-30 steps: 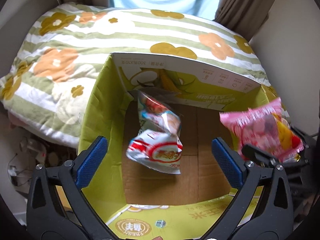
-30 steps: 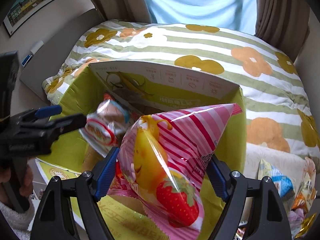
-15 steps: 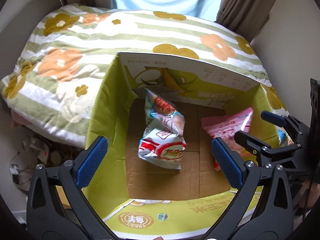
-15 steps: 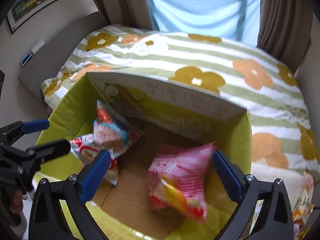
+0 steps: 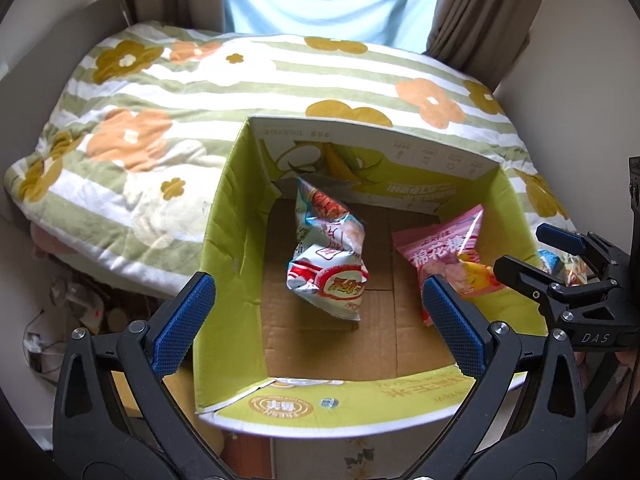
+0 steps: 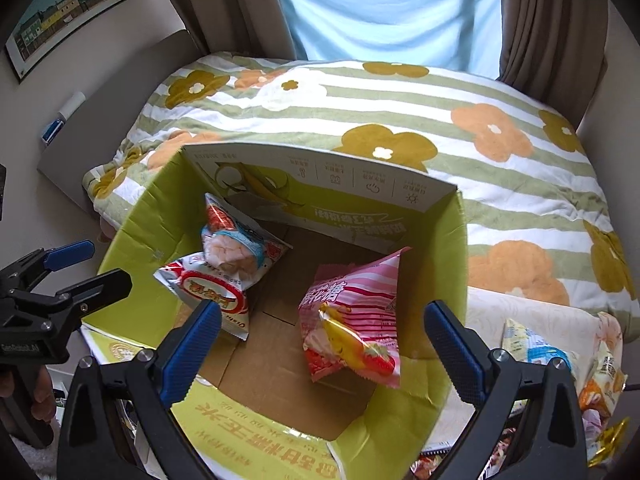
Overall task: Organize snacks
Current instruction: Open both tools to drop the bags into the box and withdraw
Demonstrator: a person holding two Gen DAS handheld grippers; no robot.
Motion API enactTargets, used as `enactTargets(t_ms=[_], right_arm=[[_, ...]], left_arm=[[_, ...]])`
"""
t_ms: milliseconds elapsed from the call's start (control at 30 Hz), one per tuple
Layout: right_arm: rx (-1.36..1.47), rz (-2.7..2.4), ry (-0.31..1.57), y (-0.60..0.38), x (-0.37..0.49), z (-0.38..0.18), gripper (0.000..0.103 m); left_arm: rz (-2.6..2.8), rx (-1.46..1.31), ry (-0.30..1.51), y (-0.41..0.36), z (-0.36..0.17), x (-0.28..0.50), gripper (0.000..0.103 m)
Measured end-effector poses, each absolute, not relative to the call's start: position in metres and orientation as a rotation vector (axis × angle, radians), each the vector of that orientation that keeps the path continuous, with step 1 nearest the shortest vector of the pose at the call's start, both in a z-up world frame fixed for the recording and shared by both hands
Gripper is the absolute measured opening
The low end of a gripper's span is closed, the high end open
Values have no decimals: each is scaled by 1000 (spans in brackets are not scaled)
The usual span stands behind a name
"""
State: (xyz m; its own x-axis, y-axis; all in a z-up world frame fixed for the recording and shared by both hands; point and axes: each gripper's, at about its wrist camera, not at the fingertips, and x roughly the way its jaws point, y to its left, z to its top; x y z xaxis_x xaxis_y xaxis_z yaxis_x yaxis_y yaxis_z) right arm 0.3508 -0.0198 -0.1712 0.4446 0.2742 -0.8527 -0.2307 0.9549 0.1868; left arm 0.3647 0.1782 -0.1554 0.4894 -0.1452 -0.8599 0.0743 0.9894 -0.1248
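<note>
On a bed [image 5: 168, 120] under a green-striped floral quilt by a curtained window [image 6: 384, 12], an open green box [image 6: 436, 280] holds 2 snack bags — white [image 5: 328, 264] left, pink [image 6: 356, 324] right — both tools [image 5: 316, 312] [image 6: 320, 340] released, empty.

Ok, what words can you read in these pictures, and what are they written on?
"棉花糖": on the pink snack bag.
"DAS": on the black body of the right tool.
"GenRobot.AI": small and faint, on the body of the left tool.
Green box: the upside-down characters on the near flap and the tiny print on the far rim are too unclear to read.
White snack bag: its red label is too crumpled to read.
</note>
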Motion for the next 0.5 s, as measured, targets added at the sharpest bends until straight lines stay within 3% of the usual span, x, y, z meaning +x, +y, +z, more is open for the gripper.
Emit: enactTargets(t_ms=[500], right_arm=[[105, 199, 960, -70, 291, -120, 101]], left_arm=[[-281, -18, 953, 115, -111, 327, 103]])
